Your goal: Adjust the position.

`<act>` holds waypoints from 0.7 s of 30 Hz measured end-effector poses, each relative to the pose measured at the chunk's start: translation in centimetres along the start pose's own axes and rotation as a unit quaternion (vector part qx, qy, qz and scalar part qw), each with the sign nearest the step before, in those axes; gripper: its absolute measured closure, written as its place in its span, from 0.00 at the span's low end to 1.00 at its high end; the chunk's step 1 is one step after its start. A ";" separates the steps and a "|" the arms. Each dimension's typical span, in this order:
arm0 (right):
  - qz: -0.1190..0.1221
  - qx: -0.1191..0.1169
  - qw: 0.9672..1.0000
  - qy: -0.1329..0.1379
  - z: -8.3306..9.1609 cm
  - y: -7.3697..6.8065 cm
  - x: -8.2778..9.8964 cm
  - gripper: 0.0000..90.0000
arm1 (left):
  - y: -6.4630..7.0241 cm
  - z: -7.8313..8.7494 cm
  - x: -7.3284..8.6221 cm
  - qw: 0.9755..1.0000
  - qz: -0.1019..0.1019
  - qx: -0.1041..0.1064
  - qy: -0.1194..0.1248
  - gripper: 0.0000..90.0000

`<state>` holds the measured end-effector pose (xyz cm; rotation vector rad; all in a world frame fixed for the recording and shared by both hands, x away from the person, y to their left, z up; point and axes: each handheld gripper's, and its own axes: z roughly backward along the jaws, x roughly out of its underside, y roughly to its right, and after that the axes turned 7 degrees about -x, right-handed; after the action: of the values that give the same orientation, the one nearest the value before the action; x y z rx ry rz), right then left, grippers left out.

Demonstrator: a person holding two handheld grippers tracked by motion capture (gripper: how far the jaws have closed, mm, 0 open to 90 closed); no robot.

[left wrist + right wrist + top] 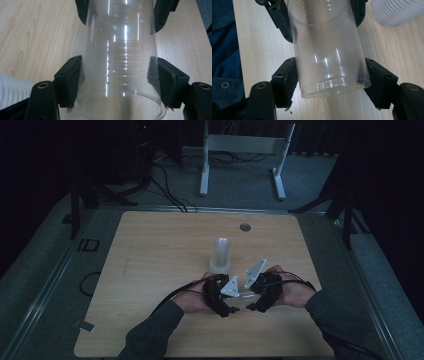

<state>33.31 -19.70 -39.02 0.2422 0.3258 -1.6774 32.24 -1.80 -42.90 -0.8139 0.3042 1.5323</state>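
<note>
- Left gripper [230, 310]: held in the person's left hand [192, 300] near the table's front edge; jaws clamped on the ribbed, open-mouthed end of a clear plastic cup [120, 65], pads touching both sides.
- Right gripper [251, 307]: held in the right hand [295, 290], facing the left one; jaws pressed against the same cup near its closed base [329, 57].
- Clear plastic cup: lies sideways between the two grippers, just above the wooden table [150, 265]. The high view shows it as a faint pale patch [243, 296]; the gripper views show its ribs, rim and stepped base.
- Dark blue sleeve [223, 42]: seen at the left of the right gripper view, with a small button.
- White ribbed cup stack [221, 254]: stands upright just beyond the grippers; its ribbing is plain in the gripper views [12, 87].
- Round grey grommet [244, 227]: far table edge.
- Writing: none legible.
</note>
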 end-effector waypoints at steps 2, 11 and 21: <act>-0.003 -0.002 1.000 -0.002 -0.1 0.0 0.0 0.39 | 0.0 0.0 0.0 1.000 -0.001 -0.001 0.001 0.33; -0.003 -0.004 1.000 0.003 -0.1 0.1 0.2 0.44 | 0.2 0.0 0.0 1.000 -0.003 -0.003 0.001 0.32; -0.004 -0.002 1.000 0.012 -0.2 0.1 0.3 0.46 | 0.1 0.0 -0.2 1.000 0.014 -0.007 0.003 0.23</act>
<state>33.34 -19.97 -39.28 0.2583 0.3473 -1.6830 32.17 -1.94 -42.79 -0.8286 0.3111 1.5601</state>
